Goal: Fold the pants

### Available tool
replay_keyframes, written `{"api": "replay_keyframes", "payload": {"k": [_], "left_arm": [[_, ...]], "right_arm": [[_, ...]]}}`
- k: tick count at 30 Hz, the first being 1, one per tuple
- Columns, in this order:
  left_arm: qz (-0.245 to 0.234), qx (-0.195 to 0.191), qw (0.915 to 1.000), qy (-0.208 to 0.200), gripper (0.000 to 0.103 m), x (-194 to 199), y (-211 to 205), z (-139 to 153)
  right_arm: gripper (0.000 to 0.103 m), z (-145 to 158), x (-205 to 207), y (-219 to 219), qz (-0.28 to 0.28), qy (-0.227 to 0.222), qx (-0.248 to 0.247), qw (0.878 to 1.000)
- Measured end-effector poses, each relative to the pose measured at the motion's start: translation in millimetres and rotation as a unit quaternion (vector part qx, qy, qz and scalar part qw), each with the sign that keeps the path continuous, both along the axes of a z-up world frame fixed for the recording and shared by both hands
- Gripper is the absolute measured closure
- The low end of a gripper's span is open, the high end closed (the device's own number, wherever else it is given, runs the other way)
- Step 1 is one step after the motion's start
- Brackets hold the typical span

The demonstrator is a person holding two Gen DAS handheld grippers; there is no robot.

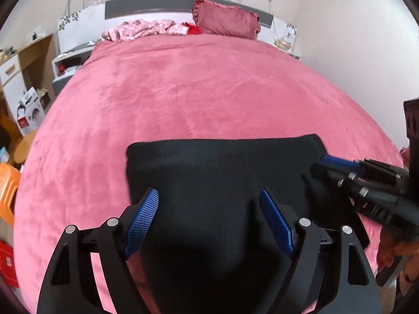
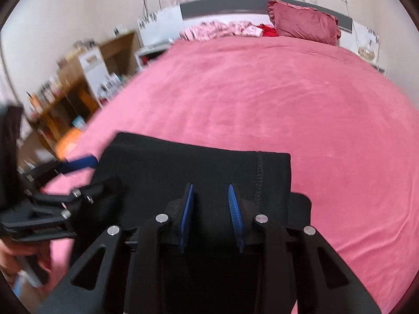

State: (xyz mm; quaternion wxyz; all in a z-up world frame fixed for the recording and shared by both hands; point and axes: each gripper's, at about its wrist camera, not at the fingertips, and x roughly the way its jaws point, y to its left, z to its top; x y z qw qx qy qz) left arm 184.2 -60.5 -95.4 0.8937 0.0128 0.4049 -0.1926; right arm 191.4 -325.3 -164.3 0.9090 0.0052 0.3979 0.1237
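Observation:
Black pants (image 1: 222, 162) lie folded into a flat rectangle near the front edge of the pink bed (image 1: 199, 91). My left gripper (image 1: 209, 193) hovers over the pants' near part, its blue pads wide apart and open with nothing pinched. In the right wrist view the pants (image 2: 183, 162) show a stitched seam along their right side. My right gripper (image 2: 210, 187) stands over them with a narrow gap between its pads, and no cloth is caught there. Each gripper shows in the other's view: the right gripper (image 1: 318, 166) at the pants' right end, the left gripper (image 2: 107, 171) at their left end.
A dark pink pillow (image 1: 225, 18) and crumpled pink clothes (image 1: 144, 30) lie by the headboard. White nightstands (image 1: 70, 62) flank the bed. Wooden shelves (image 2: 73, 91) and an orange stool (image 1: 7, 188) stand to the left. A hand (image 2: 15, 251) holds the left gripper.

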Motion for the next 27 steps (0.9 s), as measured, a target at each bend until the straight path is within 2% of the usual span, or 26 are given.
{"api": "replay_keyframes", "payload": {"k": [2,5,10,13,16,17,20,22,24,26,27], "left_arm": [[0.002,0.025,0.9997,0.006,0.025,14.7,-6.1,-13.4],[-0.009,0.051,0.9987,0.003,0.022,28.8,-16.3,-33.5],[0.007,0.026,0.9994,0.022,0.015,49.6,-11.6,-49.4],[0.000,0.023,0.9997,0.011,0.015,45.2,-10.0,-48.9],[-0.006,0.013,0.9998,-0.010,0.015,30.0,-4.1,-42.6],[-0.008,0.017,0.9997,-0.017,0.015,22.9,-4.9,-40.4],[-0.015,0.037,0.9986,-0.035,0.009,-6.8,-1.3,-39.1],[-0.009,0.023,0.9990,-0.036,0.009,-26.1,7.4,-42.1],[0.011,-0.004,0.9997,-0.021,0.009,-41.0,20.4,-48.0],[0.032,-0.049,0.9983,0.004,0.009,-48.7,35.0,-54.3],[0.044,-0.082,0.9953,0.028,0.009,-51.3,43.2,-59.7]], "right_arm": [[0.082,-17.8,14.0,-7.4,-0.019,0.020,-0.014,1.000],[0.086,-36.5,27.5,-21.4,-0.044,0.019,0.017,0.999],[0.087,-51.7,41.4,-21.8,-0.066,-0.011,0.025,0.997],[0.086,-47.6,37.8,-10.4,-0.058,-0.035,-0.015,0.998],[0.083,-37.3,14.5,-17.2,-0.040,-0.055,0.001,0.998],[0.079,-35.6,8.8,-17.9,-0.038,-0.055,0.002,0.998],[0.034,-30.6,-25.6,-17.4,-0.039,-0.064,-0.021,0.997],[0.035,-33.7,-42.5,-14.7,-0.037,-0.063,-0.031,0.997],[0.041,-42.7,-54.9,-17.6,-0.052,-0.042,-0.031,0.997],[0.044,-50.9,-63.5,-31.3,-0.075,-0.013,0.025,0.997],[0.051,-53.0,-65.1,-37.2,-0.085,-0.004,0.049,0.995]]}}
